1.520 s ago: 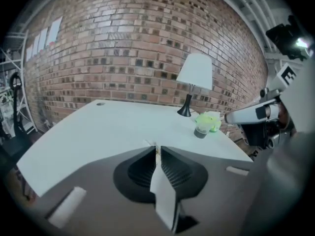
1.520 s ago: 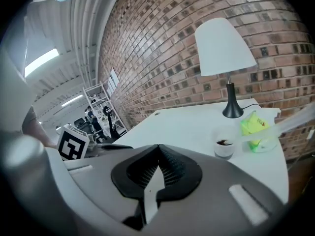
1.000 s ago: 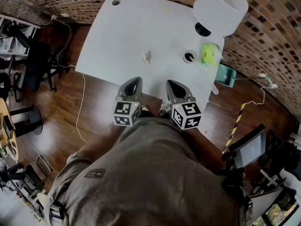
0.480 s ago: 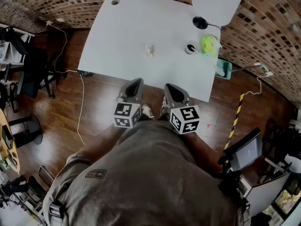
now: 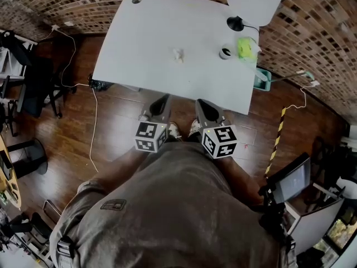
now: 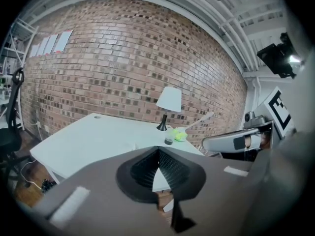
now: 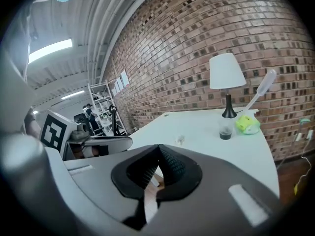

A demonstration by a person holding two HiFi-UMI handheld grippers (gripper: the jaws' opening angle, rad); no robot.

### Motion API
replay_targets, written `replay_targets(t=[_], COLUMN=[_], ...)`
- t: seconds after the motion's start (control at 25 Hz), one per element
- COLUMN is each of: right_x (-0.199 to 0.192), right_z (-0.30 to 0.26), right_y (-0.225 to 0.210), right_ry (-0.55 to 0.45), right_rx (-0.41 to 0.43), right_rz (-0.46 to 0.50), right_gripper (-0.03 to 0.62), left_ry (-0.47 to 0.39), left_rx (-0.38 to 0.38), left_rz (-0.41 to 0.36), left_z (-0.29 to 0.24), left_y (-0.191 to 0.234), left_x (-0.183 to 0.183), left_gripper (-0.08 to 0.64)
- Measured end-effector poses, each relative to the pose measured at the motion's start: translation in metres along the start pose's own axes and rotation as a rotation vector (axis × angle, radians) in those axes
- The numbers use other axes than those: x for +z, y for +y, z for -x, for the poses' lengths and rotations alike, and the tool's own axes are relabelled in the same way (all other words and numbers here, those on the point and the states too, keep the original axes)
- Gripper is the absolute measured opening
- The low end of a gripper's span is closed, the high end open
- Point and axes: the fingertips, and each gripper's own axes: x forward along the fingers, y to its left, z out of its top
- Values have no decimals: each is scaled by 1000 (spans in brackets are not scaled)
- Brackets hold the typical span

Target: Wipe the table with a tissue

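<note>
Approach stage: left gripper [image 5: 160, 106] and right gripper [image 5: 205, 111], both closed, empty, short of white table [image 5: 145, 38]. Crumpled tissue [image 5: 178, 54] lies mid-table, untouched. Next, likely: reach in, open, pinch it.

The right gripper [image 7: 158, 146], jaws together and empty, faces a white table [image 7: 206, 127] bearing a tissue [image 7: 179, 139].

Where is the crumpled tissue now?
In the head view, the tissue lies near the middle of the white table, left of the small cup.
</note>
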Motion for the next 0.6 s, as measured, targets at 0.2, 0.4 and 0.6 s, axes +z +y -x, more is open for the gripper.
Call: replay_targets(t=[0.2,0.4,0.6], right_x=[6,8,9], right_z=[2,7,10], right_y=[-3,-6,-7], right_ry=[-4,2,-5], right_rx=[4,10,20], right_rz=[15,28,32], right_gripper=[11,11,11], left_ry=[-10,-22,-10], left_rx=[-1,7,4], left_rz=[0,-11,-1], left_z=[-4,-5,-5], left_y=[-4,-11,-15], left_x=[7,14,8], left_gripper=[2,2,2])
